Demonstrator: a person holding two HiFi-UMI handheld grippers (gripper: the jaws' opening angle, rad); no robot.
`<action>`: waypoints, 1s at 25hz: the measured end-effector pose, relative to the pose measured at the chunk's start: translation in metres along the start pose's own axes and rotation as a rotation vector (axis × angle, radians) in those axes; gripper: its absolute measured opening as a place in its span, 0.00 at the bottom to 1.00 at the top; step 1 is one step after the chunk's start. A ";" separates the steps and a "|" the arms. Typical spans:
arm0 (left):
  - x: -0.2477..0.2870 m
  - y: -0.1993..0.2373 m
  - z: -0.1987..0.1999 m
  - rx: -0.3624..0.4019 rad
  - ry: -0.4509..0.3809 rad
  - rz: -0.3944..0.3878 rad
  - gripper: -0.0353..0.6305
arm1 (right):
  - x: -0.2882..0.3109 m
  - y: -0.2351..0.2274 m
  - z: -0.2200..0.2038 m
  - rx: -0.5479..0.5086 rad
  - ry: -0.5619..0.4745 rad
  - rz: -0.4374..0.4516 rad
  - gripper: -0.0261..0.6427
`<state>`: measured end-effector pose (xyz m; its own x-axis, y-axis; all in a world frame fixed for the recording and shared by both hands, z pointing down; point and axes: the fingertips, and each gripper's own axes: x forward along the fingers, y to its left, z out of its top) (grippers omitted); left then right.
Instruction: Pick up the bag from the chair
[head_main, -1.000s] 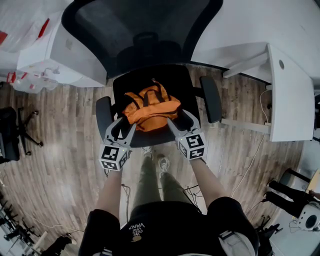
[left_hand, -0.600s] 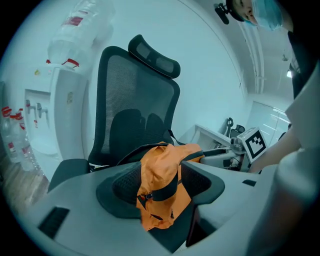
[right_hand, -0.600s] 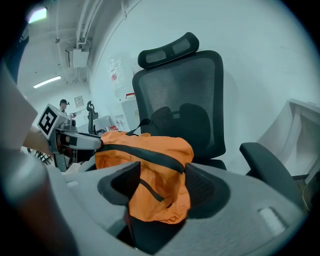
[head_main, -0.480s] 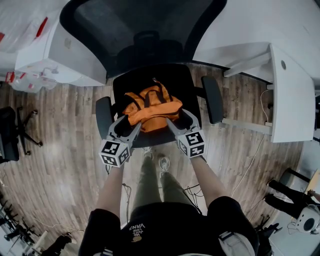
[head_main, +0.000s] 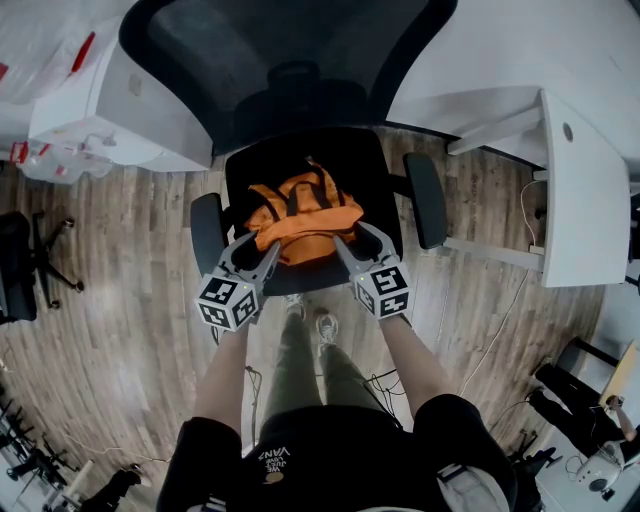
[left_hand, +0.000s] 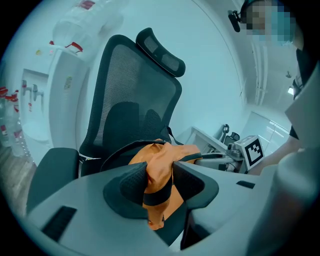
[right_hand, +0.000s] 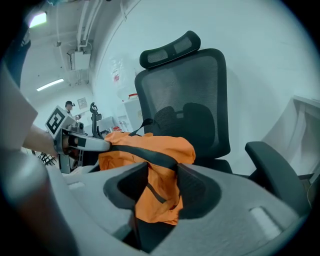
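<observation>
An orange bag (head_main: 303, 217) with black straps sits on the seat of a black mesh office chair (head_main: 290, 70). My left gripper (head_main: 256, 248) is shut on the bag's near left edge, and orange cloth with a black strap (left_hand: 159, 186) is pinched between its pads. My right gripper (head_main: 349, 241) is shut on the bag's near right edge, with orange cloth (right_hand: 161, 192) bunched between its jaws. In the right gripper view the bag (right_hand: 145, 147) bulges above the jaws, and the left gripper (right_hand: 85, 142) shows beyond it.
The chair's armrests (head_main: 424, 198) flank the seat on both sides. A white desk (head_main: 575, 190) stands at the right and a white cabinet (head_main: 110, 105) at the back left. Wooden floor (head_main: 130, 290) lies around the chair. Another chair base (head_main: 35, 260) is at the far left.
Both grippers have closed in on the bag's front edge and now pinch it. The bag has bunched up slightly between them.
</observation>
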<state>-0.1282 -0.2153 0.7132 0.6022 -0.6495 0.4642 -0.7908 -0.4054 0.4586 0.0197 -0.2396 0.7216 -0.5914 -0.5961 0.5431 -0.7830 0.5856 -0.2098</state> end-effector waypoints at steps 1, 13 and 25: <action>0.000 0.000 0.000 0.002 0.001 0.000 0.27 | 0.000 0.001 0.000 -0.002 -0.003 0.003 0.30; -0.001 -0.006 0.002 0.005 -0.008 0.005 0.16 | -0.005 0.010 0.004 -0.034 -0.009 0.016 0.15; -0.009 -0.015 0.012 0.039 -0.015 0.001 0.13 | -0.015 0.016 0.012 -0.061 -0.015 0.024 0.10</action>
<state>-0.1232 -0.2108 0.6932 0.6002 -0.6593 0.4528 -0.7950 -0.4295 0.4283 0.0133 -0.2278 0.7007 -0.6132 -0.5892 0.5261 -0.7554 0.6322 -0.1723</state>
